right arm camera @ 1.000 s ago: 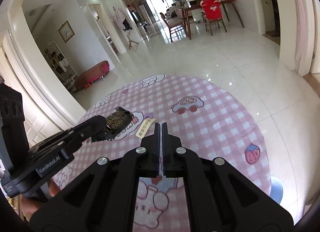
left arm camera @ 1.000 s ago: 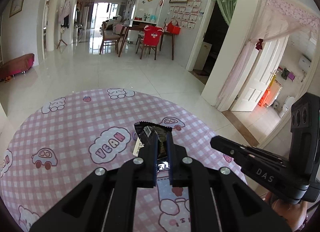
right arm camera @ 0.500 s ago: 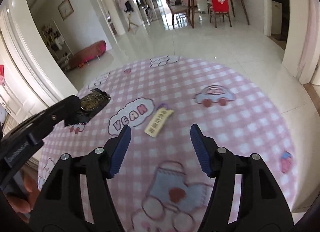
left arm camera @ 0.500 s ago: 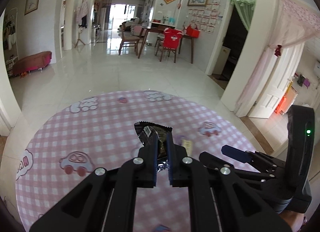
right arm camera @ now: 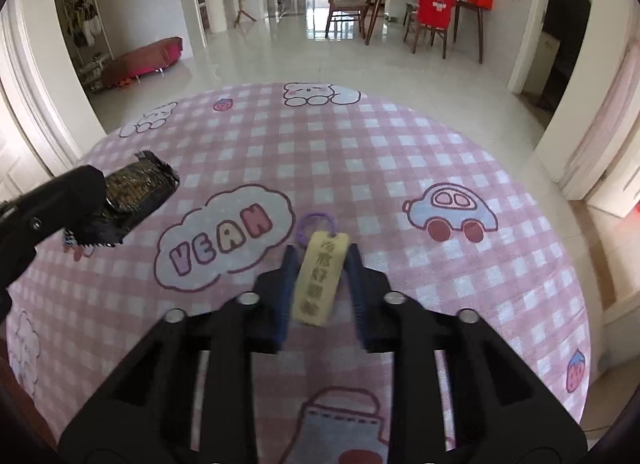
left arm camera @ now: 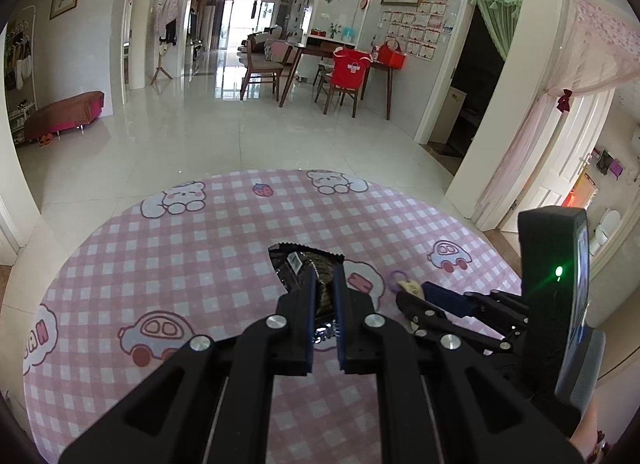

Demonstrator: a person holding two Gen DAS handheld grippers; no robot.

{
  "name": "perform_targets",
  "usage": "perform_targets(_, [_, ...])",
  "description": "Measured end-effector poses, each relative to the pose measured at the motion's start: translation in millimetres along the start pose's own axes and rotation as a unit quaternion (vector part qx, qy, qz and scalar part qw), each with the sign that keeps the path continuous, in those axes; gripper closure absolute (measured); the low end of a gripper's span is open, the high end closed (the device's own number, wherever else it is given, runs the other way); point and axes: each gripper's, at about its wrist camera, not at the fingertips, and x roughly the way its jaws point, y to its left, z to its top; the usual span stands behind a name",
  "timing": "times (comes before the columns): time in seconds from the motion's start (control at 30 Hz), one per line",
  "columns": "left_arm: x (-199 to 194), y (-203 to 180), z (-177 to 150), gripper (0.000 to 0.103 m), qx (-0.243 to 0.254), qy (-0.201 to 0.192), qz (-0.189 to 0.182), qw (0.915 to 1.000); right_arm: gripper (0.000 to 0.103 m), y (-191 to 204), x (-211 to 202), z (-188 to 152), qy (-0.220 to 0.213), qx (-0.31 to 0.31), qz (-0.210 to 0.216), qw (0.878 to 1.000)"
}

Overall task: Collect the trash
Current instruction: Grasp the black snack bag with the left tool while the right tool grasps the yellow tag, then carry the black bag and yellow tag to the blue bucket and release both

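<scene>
Grippers over round pink-checked cartoon tablecloth (right arm camera: 460,151), two black two-finger tools, one trash piece each

Left gripper (left arm camera: 323,296) clenched on crinkled dark foil snack wrapper (left arm camera: 306,264), lifted above cloth; right gripper (right arm camera: 322,278) narrowly parted, jaws just closing around flat tan rectangular tag (right arm camera: 320,276) with purple ring, lying on cloth between blue ribbed pads (right arm camera: 290,276), contact unclear through blur

Tag (right arm camera: 318,280) is lying on the tabletop (right arm camera: 400,167), sitting between the right claw (right arm camera: 320,264) fingers. Left of the tag, the left claw (right arm camera: 100,199) is holding the wrapper (right arm camera: 140,183) above the tabletop.
</scene>
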Motion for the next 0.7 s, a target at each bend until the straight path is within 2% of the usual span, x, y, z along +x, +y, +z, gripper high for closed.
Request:
perform_targets(0.1, [-2.4,-10.0,-1.7,0.095,0.006,0.001,-0.008,0.9999,0.083,-12.7,-4.5,-3.2,0.004,0.022,0.032,0.999])
perform_targets(0.37, [-14.8,-43.0,-6.3,0.095,0.019,0.003,-0.036,0.9992,0.083,-45.0,-41.3,-21.1,-0.024,0.063,0.069,0.995])
perform_targets(0.57, [-31.2,-92.3,-11.6,0.095,0.046,0.002,-0.072,0.9964,0.083,-87.3,-95.4,-43.6,-0.066,0.109,0.088,0.988])
perform_targets(0.7, [-41.9,-136.7,-18.1,0.095,0.068,0.004,-0.104,0.9922,0.083,-126.6,-140.7,-70.8,-0.102,0.142,0.088,0.981])
